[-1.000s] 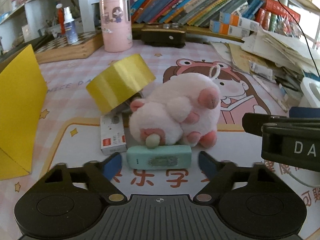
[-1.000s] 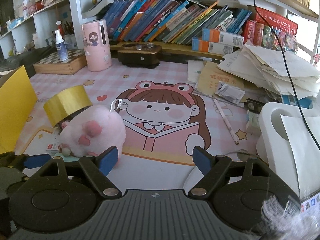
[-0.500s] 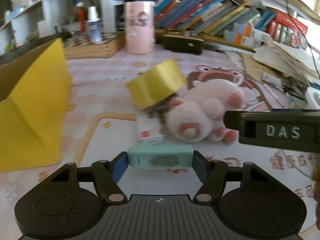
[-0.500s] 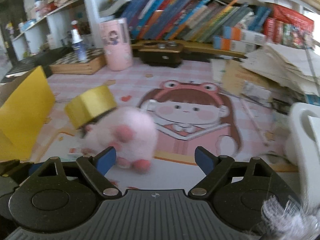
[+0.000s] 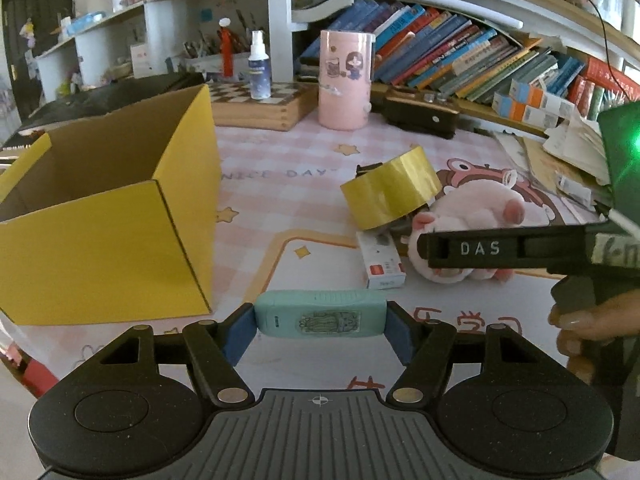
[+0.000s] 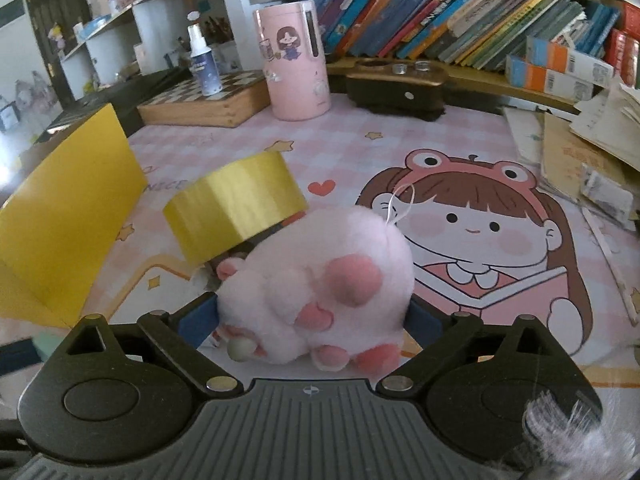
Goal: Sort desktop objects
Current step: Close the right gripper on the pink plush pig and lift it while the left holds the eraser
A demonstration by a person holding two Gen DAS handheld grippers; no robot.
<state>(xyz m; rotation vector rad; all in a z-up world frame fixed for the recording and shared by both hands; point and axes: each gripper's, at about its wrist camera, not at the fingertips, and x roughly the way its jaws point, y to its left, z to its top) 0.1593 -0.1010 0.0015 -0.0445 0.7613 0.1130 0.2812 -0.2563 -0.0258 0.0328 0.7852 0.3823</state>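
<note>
The left gripper (image 5: 320, 326) is clamped on the teal case (image 5: 320, 314), whose long axis runs crosswise between the pads, above the mat. The yellow box (image 5: 108, 216) stands open to its left and a little ahead, near, so the left hand is the one placed to drop the case in. The right gripper (image 6: 314, 316) straddles the pink plush (image 6: 316, 284) on the mat, its jaws opening wide around it, not yet pressing; tape roll (image 6: 236, 208) leans just behind

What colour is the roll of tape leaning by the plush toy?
Shiny yellow-gold tape; clearest in the left wrist view.
</note>
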